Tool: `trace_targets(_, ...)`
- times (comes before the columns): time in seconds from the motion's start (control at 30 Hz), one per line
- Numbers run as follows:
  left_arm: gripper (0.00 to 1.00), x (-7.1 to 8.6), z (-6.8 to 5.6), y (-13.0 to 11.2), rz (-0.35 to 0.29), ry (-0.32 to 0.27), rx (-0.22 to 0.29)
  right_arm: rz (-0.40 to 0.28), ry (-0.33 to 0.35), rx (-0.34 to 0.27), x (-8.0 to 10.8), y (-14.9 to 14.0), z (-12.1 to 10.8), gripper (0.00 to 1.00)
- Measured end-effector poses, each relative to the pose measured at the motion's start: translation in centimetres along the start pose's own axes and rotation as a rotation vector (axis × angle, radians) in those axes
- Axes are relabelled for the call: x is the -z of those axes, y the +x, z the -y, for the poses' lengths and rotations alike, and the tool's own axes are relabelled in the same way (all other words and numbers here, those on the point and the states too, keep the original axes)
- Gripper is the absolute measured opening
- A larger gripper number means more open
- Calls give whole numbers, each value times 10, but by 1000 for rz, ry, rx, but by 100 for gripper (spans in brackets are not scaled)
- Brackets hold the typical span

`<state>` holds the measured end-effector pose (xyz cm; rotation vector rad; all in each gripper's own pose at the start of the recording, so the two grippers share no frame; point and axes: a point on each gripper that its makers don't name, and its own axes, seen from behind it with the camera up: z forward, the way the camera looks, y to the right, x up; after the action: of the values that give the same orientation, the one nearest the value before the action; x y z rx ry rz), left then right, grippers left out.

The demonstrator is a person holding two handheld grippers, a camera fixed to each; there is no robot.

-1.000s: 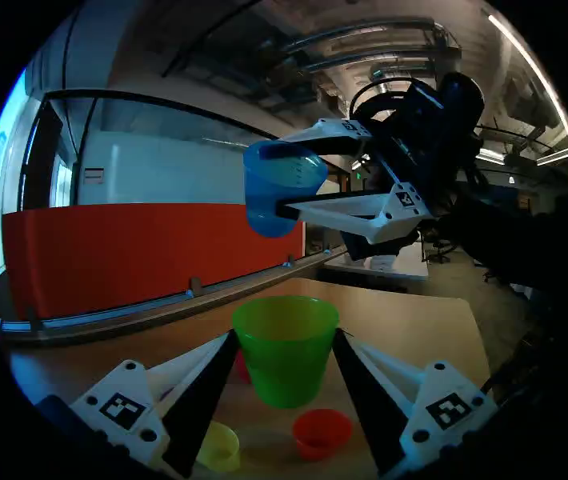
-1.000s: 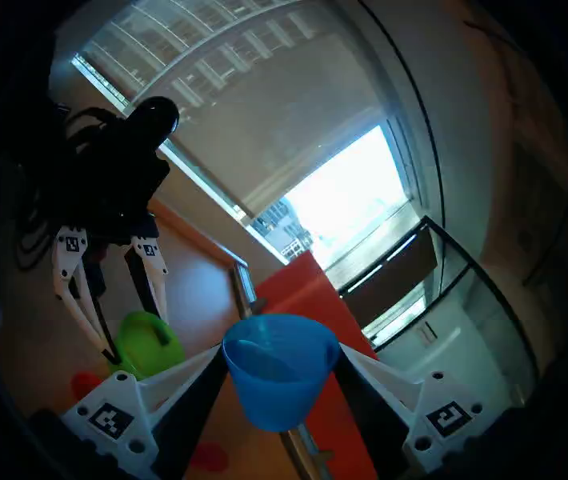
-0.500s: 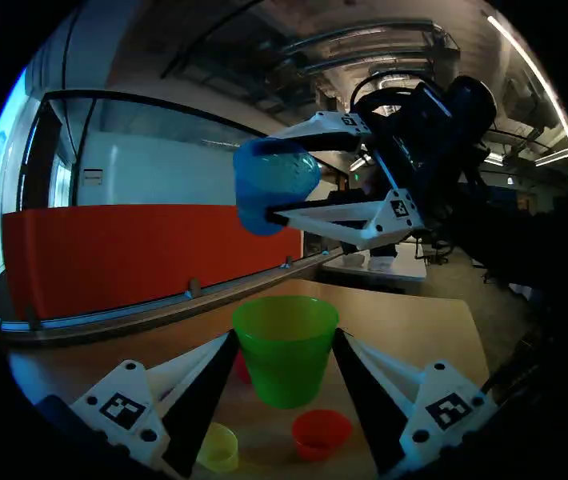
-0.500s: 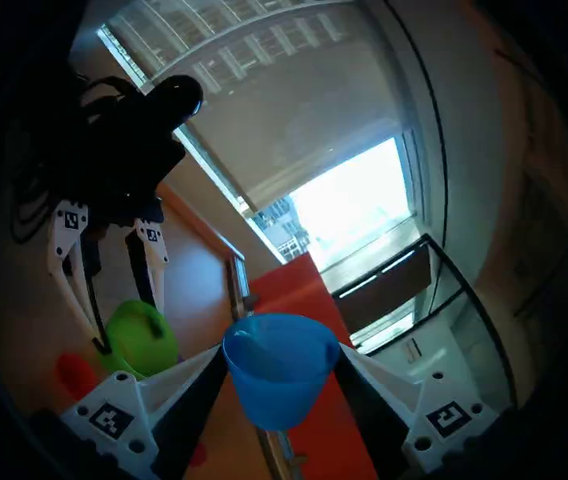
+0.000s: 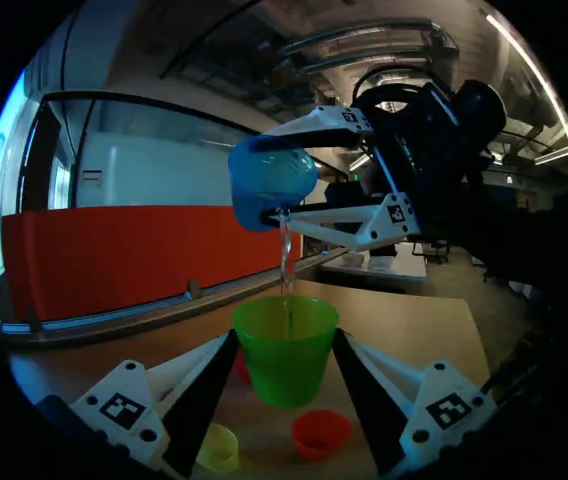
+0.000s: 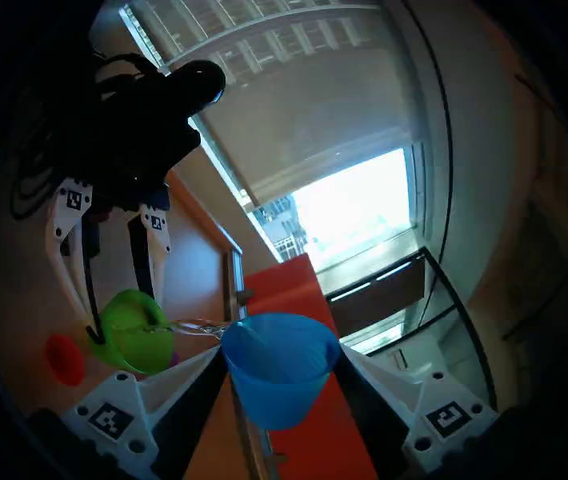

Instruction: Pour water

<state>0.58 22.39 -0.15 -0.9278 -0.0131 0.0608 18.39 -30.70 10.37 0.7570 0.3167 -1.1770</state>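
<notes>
My left gripper point(image 5: 286, 352) is shut on a green cup point(image 5: 286, 350), held upright above the wooden table point(image 5: 412, 320). Above it my right gripper point(image 5: 272, 172) holds a blue cup point(image 5: 268, 182) tipped hard over, and a thin stream of water point(image 5: 286, 260) falls from its rim into the green cup. In the right gripper view the right gripper point(image 6: 279, 368) is shut on the blue cup point(image 6: 278, 368); water point(image 6: 196, 326) arcs from its lip to the green cup point(image 6: 134, 332), which the left gripper point(image 6: 121, 320) holds.
A small red cup point(image 5: 321, 434) and a small yellow cup point(image 5: 218, 448) stand on the table below the green cup. A red partition point(image 5: 124, 252) with a metal rail runs along the table's far edge. The small red cup point(image 6: 63, 358) also appears beside the green one.
The blue cup has tipped further and shifted slightly left over the green cup. Water now streams out of it into the green cup; before, none was falling.
</notes>
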Motion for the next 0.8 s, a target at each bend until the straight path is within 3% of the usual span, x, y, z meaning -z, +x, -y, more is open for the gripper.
trace_targets(0.8,85,0,-1,-1,-2,-4,1,-2,-27,86,-2,5,-7,92)
